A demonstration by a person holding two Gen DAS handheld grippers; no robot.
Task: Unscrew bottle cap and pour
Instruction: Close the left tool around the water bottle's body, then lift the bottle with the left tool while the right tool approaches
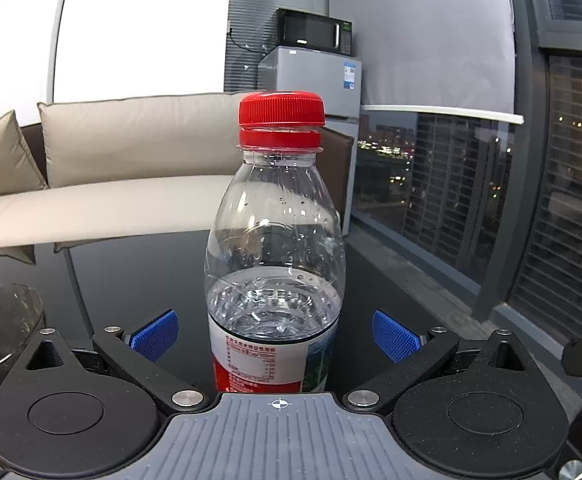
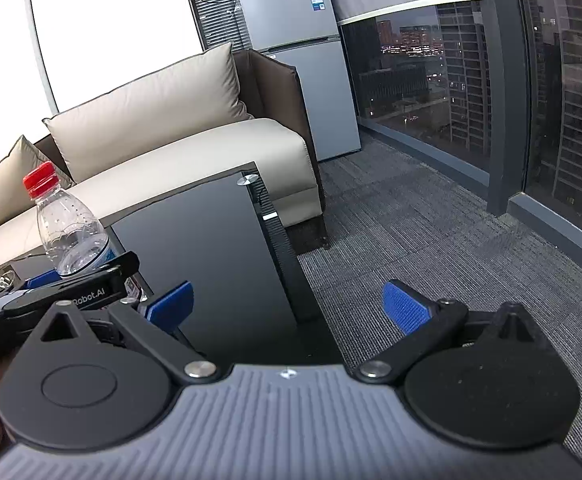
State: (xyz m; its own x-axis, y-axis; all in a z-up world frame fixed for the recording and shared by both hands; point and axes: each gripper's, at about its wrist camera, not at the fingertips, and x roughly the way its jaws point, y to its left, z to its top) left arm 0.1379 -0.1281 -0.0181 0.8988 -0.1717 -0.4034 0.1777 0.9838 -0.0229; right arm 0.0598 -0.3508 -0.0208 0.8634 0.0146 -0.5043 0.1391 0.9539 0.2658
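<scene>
A clear plastic water bottle [image 1: 275, 272] with a red cap [image 1: 281, 109] and a red-and-white label stands upright on the black glass table [image 1: 139, 272]. It is about a third full. My left gripper [image 1: 275, 336] is open, its blue pads on either side of the bottle's lower body without touching it. The cap sits on the neck. A clear glass [image 1: 3, 324] stands at the left edge. In the right wrist view the bottle [image 2: 71, 236] stands far left with the left gripper around it. My right gripper [image 2: 287, 306] is open and empty above the table's right edge.
A beige sofa [image 1: 131, 160] runs behind the table. A grey fridge [image 2: 303, 68] with a black microwave [image 1: 315, 32] on top stands in the corner. The table's right edge [image 2: 279, 240] drops to grey carpet [image 2: 431, 240]. Tall windows line the right side.
</scene>
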